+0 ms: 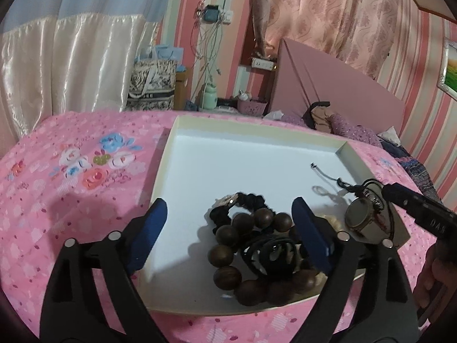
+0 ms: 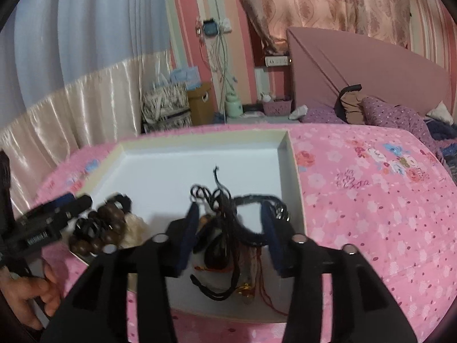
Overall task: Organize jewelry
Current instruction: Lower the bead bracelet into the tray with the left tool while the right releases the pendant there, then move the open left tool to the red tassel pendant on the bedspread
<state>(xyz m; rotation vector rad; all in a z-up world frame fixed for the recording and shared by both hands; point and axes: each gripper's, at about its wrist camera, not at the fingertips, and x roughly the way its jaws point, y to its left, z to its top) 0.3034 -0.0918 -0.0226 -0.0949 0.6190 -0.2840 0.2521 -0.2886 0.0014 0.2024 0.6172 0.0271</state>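
White shallow tray [image 1: 228,148] sits on the pink floral bedspread [image 1: 71,171]. Jewelry is bunched along the tray's near edge.

Left gripper [image 1: 228,228]: tongs wide, holding nothing, hovering over the tray's near edge. Between and just under its fingers: brown wooden bead bracelet [image 1: 228,253] looped around a black coiled hair tie [image 1: 271,253], with a black scrunchie [image 1: 242,204] touching the beads on the far side. A cream fuzzy item [image 2: 134,228] lies beside the beads, mostly hidden in the left wrist view.

Right gripper [image 2: 230,223]: tongs partly apart, over the tray's near right corner. A tangle of black cords [image 2: 220,200] sits between its fingers; blur means contact can't be confirmed. Dark pendant [image 2: 217,253] and red string with gold bit [image 2: 251,288] lie below it near the tray's edge.

In the left wrist view a watch [image 1: 360,218] sits at the right gripper's tip, by the tray's right edge; whether it is gripped, cannot tell.
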